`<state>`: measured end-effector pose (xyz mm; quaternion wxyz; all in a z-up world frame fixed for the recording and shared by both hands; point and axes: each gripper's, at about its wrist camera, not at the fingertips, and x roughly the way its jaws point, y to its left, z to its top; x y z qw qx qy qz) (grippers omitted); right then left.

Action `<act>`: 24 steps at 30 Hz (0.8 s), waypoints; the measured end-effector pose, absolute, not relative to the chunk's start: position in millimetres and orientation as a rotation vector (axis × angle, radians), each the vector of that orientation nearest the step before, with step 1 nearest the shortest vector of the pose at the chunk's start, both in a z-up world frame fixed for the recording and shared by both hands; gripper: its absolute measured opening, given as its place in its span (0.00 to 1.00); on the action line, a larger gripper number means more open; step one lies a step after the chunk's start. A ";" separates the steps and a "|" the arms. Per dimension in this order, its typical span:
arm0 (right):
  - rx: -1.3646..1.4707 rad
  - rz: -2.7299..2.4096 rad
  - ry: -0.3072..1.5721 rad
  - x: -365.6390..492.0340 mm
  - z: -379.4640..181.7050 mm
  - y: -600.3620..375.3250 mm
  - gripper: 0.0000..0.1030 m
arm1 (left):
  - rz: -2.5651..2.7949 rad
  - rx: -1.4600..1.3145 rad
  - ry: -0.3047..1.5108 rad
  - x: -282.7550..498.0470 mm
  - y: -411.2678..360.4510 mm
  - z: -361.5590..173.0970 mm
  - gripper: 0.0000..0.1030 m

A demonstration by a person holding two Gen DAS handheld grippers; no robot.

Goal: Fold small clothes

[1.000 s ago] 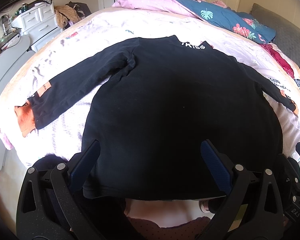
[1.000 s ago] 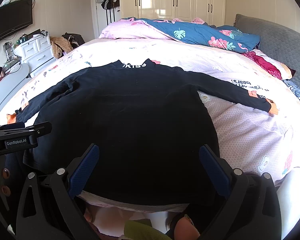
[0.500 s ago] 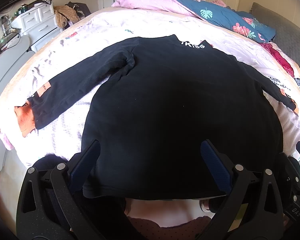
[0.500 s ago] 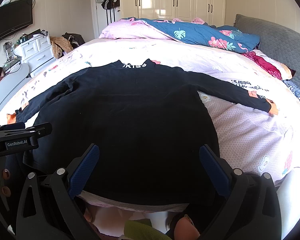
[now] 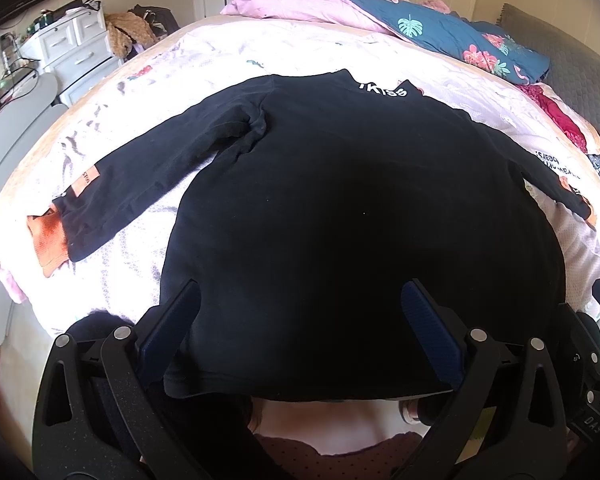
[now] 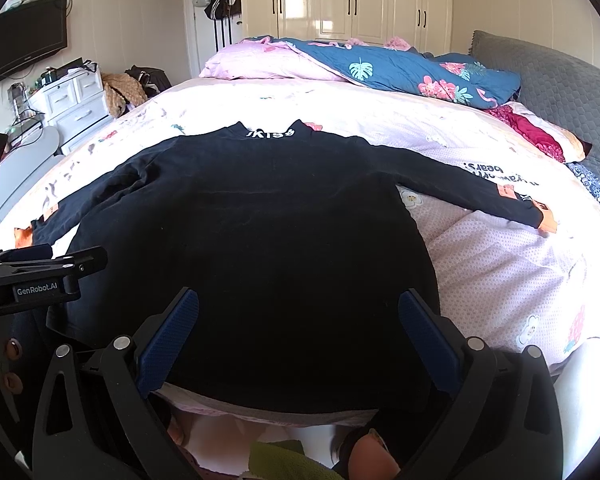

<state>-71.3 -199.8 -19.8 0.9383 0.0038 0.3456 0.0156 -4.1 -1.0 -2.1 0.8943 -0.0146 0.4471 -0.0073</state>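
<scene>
Tongs on the left, the left gripper (image 5: 300, 316), are gaping wide open over the black shirt's (image 5: 340, 220) bottom hem, holding nothing. Its left sleeve (image 5: 140, 176) is pointing to 9 o'clock. The shirt is lying flat on the pink bed (image 6: 500, 264). The right gripper (image 6: 298, 320) is also standing wide open above the hem, gripping nothing.

Matt black cloth shirt (image 5: 340, 208), seemingly cotton.
</scene>
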 end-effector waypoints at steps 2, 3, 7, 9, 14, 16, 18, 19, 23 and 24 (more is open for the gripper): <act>0.007 0.033 0.708 -69.6 -19.3 -199.5 0.96 | -0.017 -0.029 0.929 -2.7 -1.3 -2.7 0.91; 0.006 0.034 0.708 -69.6 -19.1 -199.2 0.96 | -0.018 -0.030 0.930 -1.5 -1.2 -3.1 0.91; 0.014 0.034 0.710 -63.4 -16.4 -200.5 0.96 | -0.022 -0.029 0.935 2.7 -2.0 -4.5 0.91; 0.016 0.035 0.714 -59.9 -15.5 -200.4 0.96 | -0.026 -0.028 0.936 5.2 -3.0 -4.1 0.91; 0.020 0.041 0.723 -47.7 -12.9 -201.8 0.96 | -0.036 -0.036 0.931 16.4 -5.0 -0.7 0.91; 0.025 0.042 0.726 -41.8 -10.3 -203.9 0.96 | -0.040 -0.035 0.925 21.3 -5.8 1.5 0.91; 0.025 0.037 0.730 -35.5 -7.7 -206.0 0.96 | -0.039 -0.037 0.920 27.7 -6.6 3.7 0.91; 0.022 0.034 0.731 -32.6 -6.9 -206.8 0.96 | -0.043 -0.042 0.922 31.6 -6.9 4.5 0.91; 0.054 0.035 0.760 -18.4 -5.6 -213.9 0.96 | -0.045 -0.060 0.925 41.6 -6.7 6.1 0.91; 0.062 0.032 0.766 -15.0 -5.3 -215.8 0.96 | -0.045 -0.060 0.924 44.5 -6.8 6.9 0.91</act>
